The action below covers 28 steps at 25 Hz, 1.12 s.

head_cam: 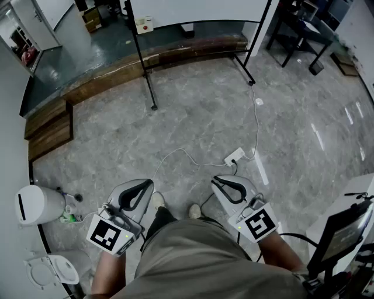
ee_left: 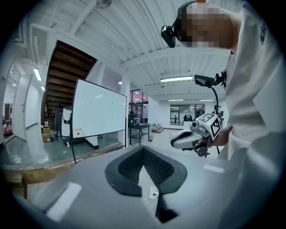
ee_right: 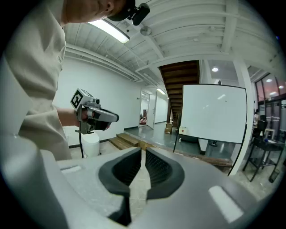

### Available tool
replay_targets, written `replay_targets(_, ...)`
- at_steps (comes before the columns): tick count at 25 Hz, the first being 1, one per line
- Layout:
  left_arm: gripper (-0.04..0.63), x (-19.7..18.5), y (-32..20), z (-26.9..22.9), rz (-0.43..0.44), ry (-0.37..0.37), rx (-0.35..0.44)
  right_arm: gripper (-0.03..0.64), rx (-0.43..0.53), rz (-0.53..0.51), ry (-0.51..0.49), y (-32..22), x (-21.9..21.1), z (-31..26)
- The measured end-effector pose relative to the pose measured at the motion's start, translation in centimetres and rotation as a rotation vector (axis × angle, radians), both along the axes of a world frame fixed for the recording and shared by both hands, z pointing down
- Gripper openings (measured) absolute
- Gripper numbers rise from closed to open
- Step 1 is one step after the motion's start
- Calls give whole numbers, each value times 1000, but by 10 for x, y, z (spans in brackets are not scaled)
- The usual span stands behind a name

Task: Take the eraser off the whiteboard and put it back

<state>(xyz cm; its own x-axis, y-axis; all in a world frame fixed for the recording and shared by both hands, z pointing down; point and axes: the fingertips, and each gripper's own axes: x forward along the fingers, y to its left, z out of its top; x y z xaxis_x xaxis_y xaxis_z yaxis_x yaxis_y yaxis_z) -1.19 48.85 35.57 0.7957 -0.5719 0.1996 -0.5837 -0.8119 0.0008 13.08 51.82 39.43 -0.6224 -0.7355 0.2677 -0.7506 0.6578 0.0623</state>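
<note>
The head view's top edge cuts off the whiteboard (head_cam: 193,10). The small white box (head_cam: 144,24) at its lower left corner is too small to tell.

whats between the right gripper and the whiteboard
Only floor, with a white cable and its power strip lying on it; the head view shows this.
</note>
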Motion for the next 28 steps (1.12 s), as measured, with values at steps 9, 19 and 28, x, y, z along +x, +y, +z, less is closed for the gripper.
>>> replay_targets(9,5,27,-3,-18,-22,-34,12,31,-34,27,-12,10,47,2)
replay_targets(19,5,45,-29,-13,33,-28,5,31,-57,41,-33,-17,53,13)
replay_targets(28,5,13,-115,-4,51,18,7,38,-53,46,8,-103,15,10)
